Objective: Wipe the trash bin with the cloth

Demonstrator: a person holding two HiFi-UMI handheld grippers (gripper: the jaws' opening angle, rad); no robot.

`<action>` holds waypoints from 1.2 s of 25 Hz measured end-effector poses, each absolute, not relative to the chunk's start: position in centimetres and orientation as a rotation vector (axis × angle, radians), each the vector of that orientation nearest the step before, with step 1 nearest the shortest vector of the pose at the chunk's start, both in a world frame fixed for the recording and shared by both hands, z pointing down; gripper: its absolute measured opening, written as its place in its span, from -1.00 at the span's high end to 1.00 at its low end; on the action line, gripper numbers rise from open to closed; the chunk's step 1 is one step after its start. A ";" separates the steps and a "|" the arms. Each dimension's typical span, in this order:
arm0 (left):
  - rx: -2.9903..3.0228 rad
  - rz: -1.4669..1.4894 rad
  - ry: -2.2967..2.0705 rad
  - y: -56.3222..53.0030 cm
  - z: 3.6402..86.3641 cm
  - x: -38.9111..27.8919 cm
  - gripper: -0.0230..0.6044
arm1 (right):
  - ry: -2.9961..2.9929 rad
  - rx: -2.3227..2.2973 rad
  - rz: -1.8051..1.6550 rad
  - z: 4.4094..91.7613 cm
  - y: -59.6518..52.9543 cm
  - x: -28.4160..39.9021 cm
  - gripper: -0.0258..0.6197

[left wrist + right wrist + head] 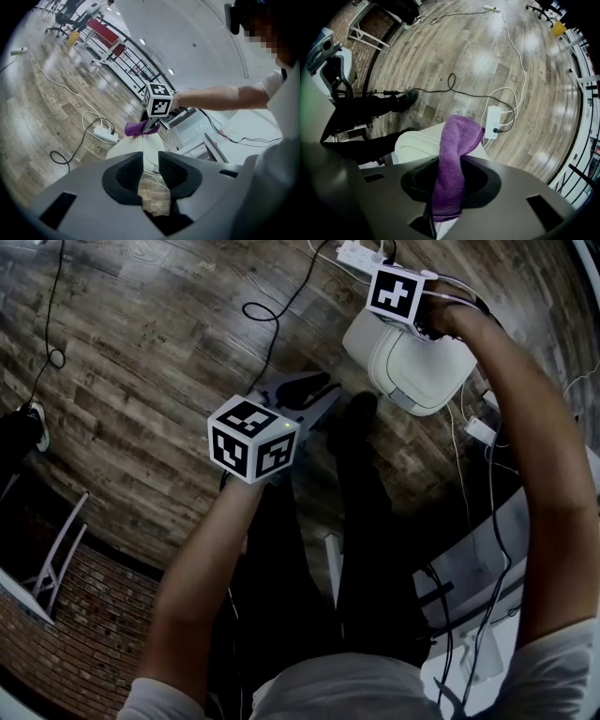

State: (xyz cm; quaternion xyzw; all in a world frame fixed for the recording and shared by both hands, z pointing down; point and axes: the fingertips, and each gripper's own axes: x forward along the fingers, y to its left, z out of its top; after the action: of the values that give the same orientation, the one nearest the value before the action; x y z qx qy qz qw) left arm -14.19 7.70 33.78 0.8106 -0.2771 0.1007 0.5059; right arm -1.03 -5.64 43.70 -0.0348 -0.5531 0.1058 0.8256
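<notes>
The white trash bin [417,367] stands on the wooden floor, seen from above at the upper right of the head view. My right gripper [412,315] hangs over its far edge, shut on a purple cloth [454,159] that droops from the jaws down onto the bin's lid [417,140]. In the left gripper view the same cloth [140,127] rests on top of the bin [133,150]. My left gripper [317,395] is held to the bin's left, pointing at it. Its jaws [150,164] stand a little apart, open with nothing between them.
A white power strip [492,123] with cables [454,89] lies on the floor just beyond the bin. The person's dark legs [361,521] stand beside the bin. A white desk with wires [487,549] is on the right, a metal frame [56,549] at the lower left.
</notes>
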 end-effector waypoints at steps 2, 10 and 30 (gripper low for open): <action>1.955 0.237 -0.670 7.9 33.8 -14.7 0.60 | -1.181 -0.079 0.228 44.0 -4.5 -1.5 0.58; 1.949 0.228 -0.661 9.0 33.6 -17.1 0.60 | -1.189 -0.099 0.295 44.1 0.7 -4.1 0.58; 1.974 0.381 -0.506 11.8 32.4 -19.8 0.60 | -1.649 0.211 0.782 41.2 14.2 -12.6 0.58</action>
State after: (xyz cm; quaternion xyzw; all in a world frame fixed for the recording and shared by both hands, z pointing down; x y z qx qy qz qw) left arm -19.77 11.82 32.36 0.8196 -0.2102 0.1580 0.5090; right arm -12.59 14.25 41.20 0.0915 -0.7134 0.3381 0.6070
